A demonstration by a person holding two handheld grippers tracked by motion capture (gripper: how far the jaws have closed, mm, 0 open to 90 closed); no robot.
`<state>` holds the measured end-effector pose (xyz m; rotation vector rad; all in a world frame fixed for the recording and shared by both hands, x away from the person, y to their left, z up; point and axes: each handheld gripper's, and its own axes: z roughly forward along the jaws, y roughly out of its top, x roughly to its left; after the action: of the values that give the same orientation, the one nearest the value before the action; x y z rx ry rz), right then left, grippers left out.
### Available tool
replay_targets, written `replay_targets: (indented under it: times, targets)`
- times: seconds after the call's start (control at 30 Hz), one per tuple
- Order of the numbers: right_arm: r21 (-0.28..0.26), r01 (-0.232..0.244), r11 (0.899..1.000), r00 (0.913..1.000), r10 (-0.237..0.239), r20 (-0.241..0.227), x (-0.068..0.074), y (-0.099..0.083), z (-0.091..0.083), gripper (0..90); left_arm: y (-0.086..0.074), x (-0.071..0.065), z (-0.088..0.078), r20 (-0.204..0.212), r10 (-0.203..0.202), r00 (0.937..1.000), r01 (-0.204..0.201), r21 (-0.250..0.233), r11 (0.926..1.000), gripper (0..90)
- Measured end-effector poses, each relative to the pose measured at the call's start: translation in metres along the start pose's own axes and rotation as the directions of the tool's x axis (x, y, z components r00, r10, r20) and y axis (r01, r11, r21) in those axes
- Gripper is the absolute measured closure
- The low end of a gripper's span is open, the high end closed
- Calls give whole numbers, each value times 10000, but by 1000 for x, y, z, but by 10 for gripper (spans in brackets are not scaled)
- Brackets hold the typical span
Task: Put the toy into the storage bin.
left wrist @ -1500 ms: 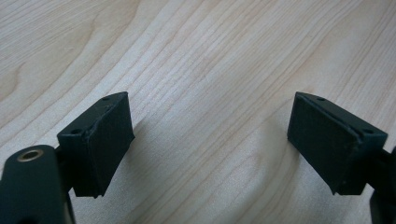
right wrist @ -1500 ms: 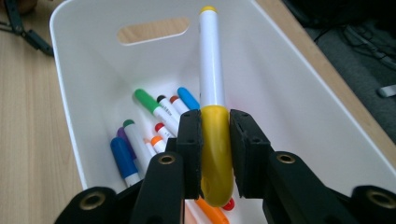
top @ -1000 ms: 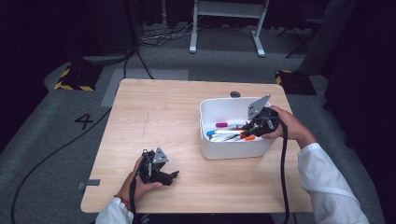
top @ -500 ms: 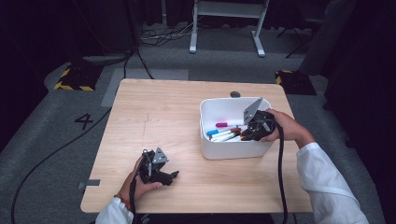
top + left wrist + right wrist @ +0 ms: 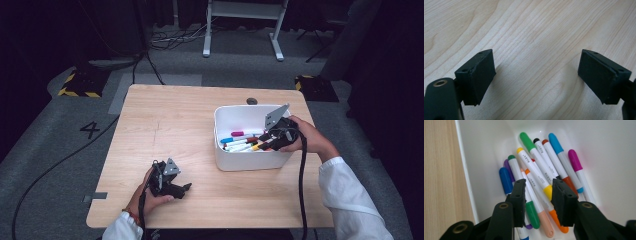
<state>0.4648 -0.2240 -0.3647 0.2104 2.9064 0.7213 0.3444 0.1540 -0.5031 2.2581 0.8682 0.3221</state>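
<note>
A white bin [image 5: 245, 161] stands on the right half of the wooden table [image 5: 175, 120] and holds several coloured markers [image 5: 242, 142]. My right gripper [image 5: 267, 141] reaches into the bin from the right. In the right gripper view its jaws [image 5: 539, 195] have just been opening and stand slightly apart above the pile. The yellow-capped marker [image 5: 534, 170] and an orange one [image 5: 554, 216] lie under the gap, and neither pad presses on them. My left gripper [image 5: 186, 189] rests near the table's front edge. It stands wide open [image 5: 536, 75] over bare wood with nothing between its pads.
A small round grommet [image 5: 252, 101] sits in the tabletop behind the bin. Cables [image 5: 55, 165] trail over the grey floor at the left. A white stand's legs [image 5: 242, 30] rise beyond the table.
</note>
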Motion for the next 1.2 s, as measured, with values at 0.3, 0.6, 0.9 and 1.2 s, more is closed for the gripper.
replay_targets:
  times: [0.3,0.6,0.9,1.2]
  targets:
    - [-703,-745,9947,9933,803,831,0,-5,-7,488,0,0,0,-2,-3,10000,3,-1,10000,144]
    - [-1731,-1492,9735,9729,1758,1502,1,-7,-14,284,0,0,0,-3,3,10000,-3,1,10000,144]
    - [-2607,-1884,9469,9402,2506,2306,8,-7,-25,213,0,0,0,2,3,10000,-3,-4,10000,144]
    - [-3329,-1945,9227,9153,2927,2766,23,-10,-39,222,0,-1,0,0,-67,10000,67,-4,10000,145]
